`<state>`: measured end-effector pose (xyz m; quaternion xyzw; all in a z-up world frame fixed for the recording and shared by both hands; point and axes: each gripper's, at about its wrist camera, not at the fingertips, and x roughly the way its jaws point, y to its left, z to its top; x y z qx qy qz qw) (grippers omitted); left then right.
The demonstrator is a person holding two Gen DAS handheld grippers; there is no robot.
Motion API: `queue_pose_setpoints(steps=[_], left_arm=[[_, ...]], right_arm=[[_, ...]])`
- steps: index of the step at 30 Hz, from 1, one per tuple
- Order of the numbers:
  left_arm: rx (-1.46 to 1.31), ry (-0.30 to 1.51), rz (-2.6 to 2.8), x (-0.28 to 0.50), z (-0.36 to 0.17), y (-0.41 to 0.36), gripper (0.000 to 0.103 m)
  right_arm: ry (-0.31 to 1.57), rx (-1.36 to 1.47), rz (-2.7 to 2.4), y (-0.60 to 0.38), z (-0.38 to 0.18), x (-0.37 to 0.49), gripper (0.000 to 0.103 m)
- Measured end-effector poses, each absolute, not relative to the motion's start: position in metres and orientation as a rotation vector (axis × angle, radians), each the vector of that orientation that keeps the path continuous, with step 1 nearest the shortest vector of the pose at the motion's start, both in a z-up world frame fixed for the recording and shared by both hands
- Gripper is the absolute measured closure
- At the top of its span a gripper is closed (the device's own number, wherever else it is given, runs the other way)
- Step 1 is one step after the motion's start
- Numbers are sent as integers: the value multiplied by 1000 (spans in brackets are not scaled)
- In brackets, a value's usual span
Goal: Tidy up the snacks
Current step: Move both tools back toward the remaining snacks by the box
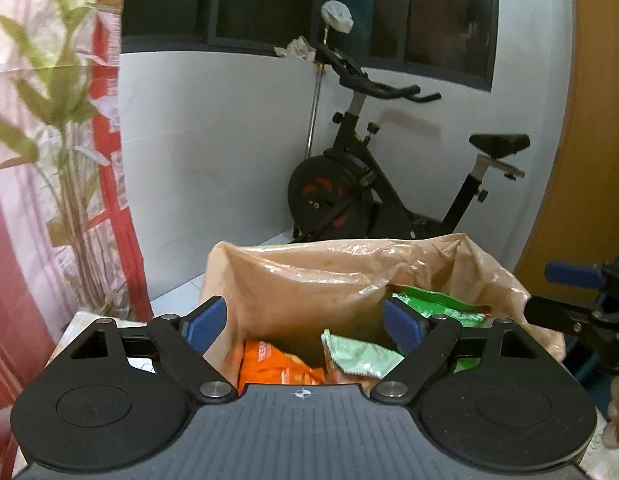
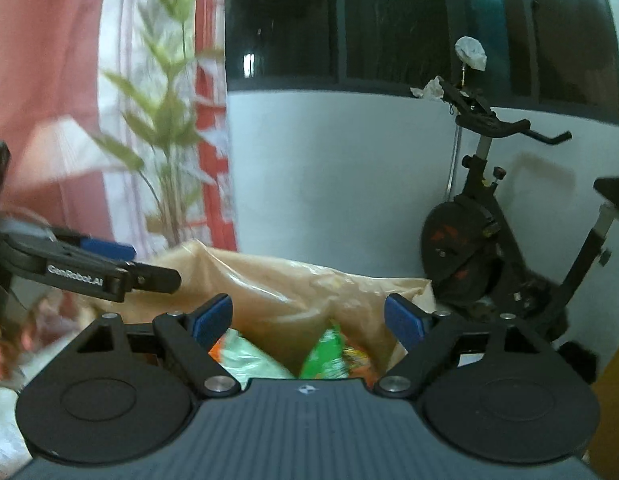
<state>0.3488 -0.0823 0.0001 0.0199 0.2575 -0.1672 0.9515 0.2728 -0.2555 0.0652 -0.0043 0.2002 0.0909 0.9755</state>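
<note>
We see the left gripper (image 1: 305, 326) with its jaws spread wide, the blue pads (image 1: 205, 328) well apart and nothing pinched between them. It hangs over the open mouth of a tan plastic bag (image 1: 309, 276), and through the gap we look down on the snacks lying inside: an orange packet (image 1: 275, 364) at the lower left, a pale green packet (image 1: 361, 356) beside it, and a brighter green packet (image 1: 441, 300) toward the bag's right wall. The right pad sits in front of that bright green packet, though we cannot tell whether it touches it.

The right gripper (image 2: 308, 320) also stands with its jaws wide, no packet between its pads (image 2: 213, 318). It too is above the bag (image 2: 277, 288), with the green packet (image 2: 325, 354) and the pale green packet (image 2: 245, 356) showing below, blurred enough that we can only guess at an orange packet edge beside them.

Each view catches the other tool: the left wrist view shows the right gripper (image 1: 577, 292) at its right edge, beside the bag rim; the right wrist view shows the left gripper (image 2: 121, 268) at its left, along with part of a hand (image 2: 1, 344). The left view alone shows the whole exercise bike (image 1: 389, 184) and a wooden door (image 1: 589, 160); the right view gives more of the plant (image 2: 169, 120) and the red curtain (image 2: 49, 100).
</note>
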Motion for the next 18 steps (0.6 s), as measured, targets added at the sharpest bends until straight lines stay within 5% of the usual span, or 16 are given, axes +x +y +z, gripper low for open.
queue_pose_setpoints(steps=[18], left_arm=[[-67, 560, -225, 266, -56, -27, 16]], right_arm=[[470, 167, 105, -257, 3, 166, 17]])
